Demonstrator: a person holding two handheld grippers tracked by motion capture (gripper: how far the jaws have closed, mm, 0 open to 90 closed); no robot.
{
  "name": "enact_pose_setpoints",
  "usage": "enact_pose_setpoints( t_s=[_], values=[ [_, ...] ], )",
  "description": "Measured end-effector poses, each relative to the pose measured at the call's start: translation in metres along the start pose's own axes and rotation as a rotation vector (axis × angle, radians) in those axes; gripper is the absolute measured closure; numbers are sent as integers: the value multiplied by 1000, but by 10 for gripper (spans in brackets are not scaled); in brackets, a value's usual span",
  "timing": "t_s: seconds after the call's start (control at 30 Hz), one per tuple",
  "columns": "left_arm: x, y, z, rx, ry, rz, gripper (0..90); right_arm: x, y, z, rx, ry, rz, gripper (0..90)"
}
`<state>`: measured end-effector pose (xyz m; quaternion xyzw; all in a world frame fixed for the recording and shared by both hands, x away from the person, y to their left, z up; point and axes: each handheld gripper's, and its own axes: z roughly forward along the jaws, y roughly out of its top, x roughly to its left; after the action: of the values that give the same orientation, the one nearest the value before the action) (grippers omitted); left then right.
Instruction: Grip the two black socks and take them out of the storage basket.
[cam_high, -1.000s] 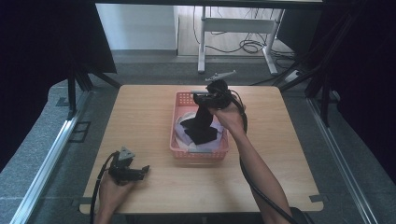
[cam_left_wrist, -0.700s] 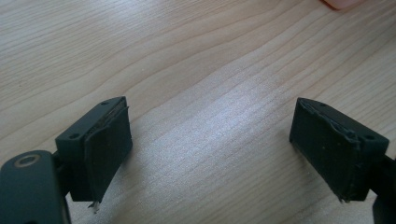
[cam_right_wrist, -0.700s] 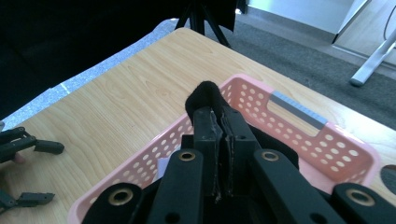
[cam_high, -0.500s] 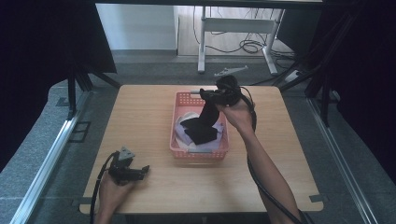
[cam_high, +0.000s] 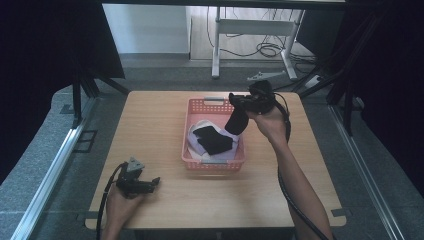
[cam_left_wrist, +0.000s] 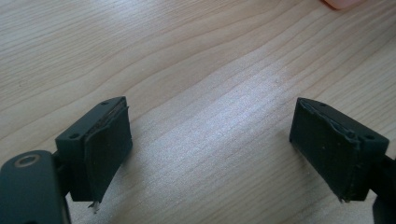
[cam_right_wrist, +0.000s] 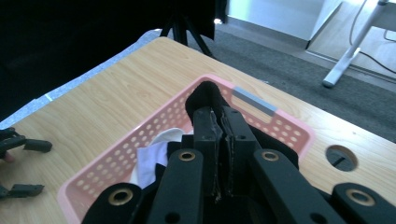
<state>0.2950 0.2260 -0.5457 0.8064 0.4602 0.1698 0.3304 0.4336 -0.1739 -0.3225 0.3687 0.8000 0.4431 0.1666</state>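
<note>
My right gripper (cam_high: 237, 103) is held above the right side of a pink basket (cam_high: 214, 162), shut on a black sock-like cloth (cam_high: 235, 122) that hangs from it. In the right gripper view the jaws (cam_right_wrist: 219, 112) are pressed together, with the black cloth (cam_right_wrist: 204, 95) bulging out past their tips over the basket (cam_right_wrist: 154, 128). Another black piece (cam_high: 212, 140) lies in the basket on white and lilac cloth (cam_high: 197, 134). My left gripper (cam_high: 154, 184) rests on the table near the front left edge. Its jaws (cam_left_wrist: 210, 144) are wide open over bare wood.
The wooden table (cam_high: 150, 125) has bare surface left, right and in front of the basket. A round hole (cam_right_wrist: 342, 157) is cut in the tabletop near a far corner. Beyond the table are a white desk frame (cam_high: 250, 30) with cables and dark curtains on both sides.
My right gripper has risen and moved to the right with the black cloth, lifting it out of the basket. The left gripper has stayed where it was.
</note>
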Motion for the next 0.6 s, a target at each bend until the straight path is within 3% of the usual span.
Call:
enact_pose_setpoints(
  t_s=[0.6],
  values=[
    [0, 0, 0, -2, 0, -2, 127, -45, -31, -38, -8, -109, 61, 858]
  ],
)
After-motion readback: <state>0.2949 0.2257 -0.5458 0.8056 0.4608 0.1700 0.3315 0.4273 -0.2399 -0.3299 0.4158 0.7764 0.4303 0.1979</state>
